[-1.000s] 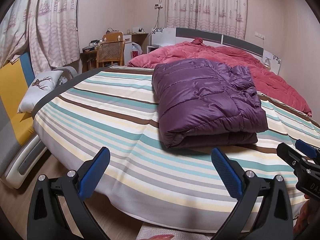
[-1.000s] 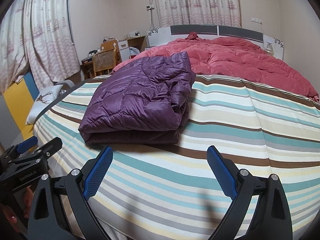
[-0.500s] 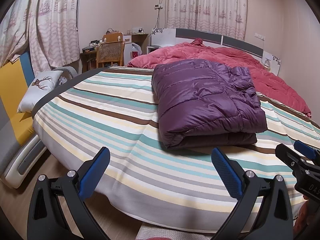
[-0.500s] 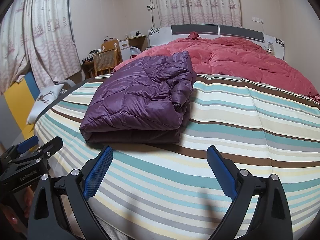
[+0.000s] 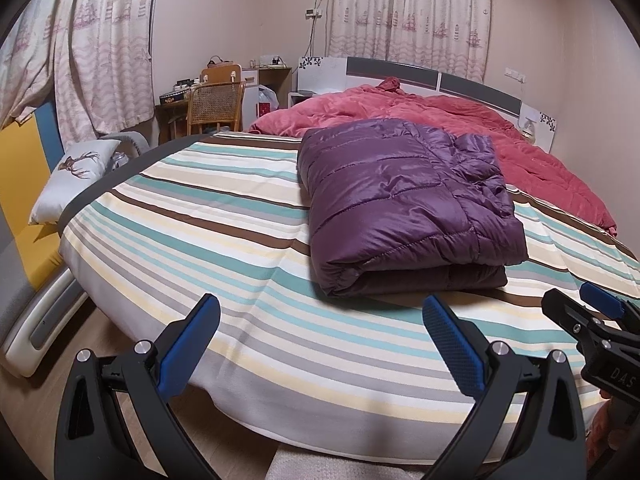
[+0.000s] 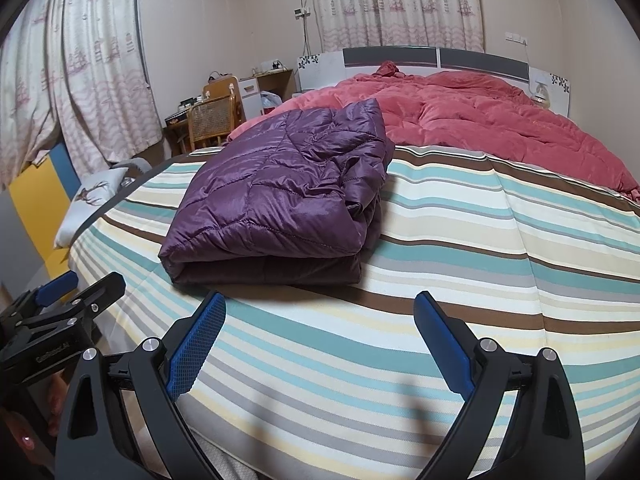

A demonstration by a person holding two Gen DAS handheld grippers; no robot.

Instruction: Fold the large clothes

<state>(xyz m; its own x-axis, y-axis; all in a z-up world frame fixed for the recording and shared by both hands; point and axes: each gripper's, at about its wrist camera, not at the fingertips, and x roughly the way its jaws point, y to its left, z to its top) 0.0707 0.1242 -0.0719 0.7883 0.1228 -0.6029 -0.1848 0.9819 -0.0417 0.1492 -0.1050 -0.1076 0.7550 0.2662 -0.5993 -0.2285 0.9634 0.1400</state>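
At twelve o'clock on the striped bedspread [image 5: 224, 240], your slick, puffy purple down jacket [image 5: 404, 204] wants pinching at its folded near edge; left gripper [image 5: 324, 336] and right gripper [image 6: 320, 336] gape empty.

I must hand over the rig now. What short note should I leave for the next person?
Left tool: open, holds nothing, at the foot of the bed.
Right tool: open, holds nothing, beside the left one.
Purple jacket: lies folded in a compact stack on the striped sheet, apart from both tools.
Red quilt: bunched near the headboard, behind the jacket.
Done: the jacket looks fully folded.
Left: probably nothing for this jacket; no other unfolded clothes are in view.
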